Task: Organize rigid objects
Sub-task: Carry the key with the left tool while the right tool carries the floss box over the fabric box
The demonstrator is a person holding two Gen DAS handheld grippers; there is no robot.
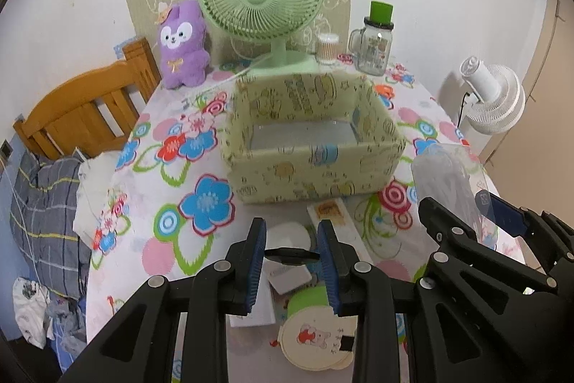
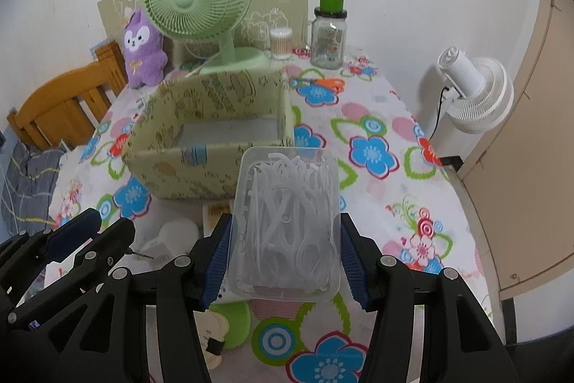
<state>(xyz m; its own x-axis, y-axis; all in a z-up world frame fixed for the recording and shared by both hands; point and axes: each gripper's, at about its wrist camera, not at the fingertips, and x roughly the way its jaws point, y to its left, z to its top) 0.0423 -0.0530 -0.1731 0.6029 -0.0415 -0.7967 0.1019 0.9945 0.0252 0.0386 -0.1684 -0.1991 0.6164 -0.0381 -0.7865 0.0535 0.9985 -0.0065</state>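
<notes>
As both claws hang just before the patterned box (image 1: 312, 146) on the desk (image 2: 376, 117), a clear tub of floss picks (image 2: 287, 225) is clamped in the right claw (image 2: 285, 257) and a small dark tool (image 1: 291, 254) in the shut left claw (image 1: 292, 255), apparently so that both can be put into that box.

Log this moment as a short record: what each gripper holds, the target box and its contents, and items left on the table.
left gripper: shut on a thin dark tool
right gripper: shut on a clear plastic box of white floss picks
storage box: open, nothing visible inside
left on table: white charger, green-rimmed round container
</notes>
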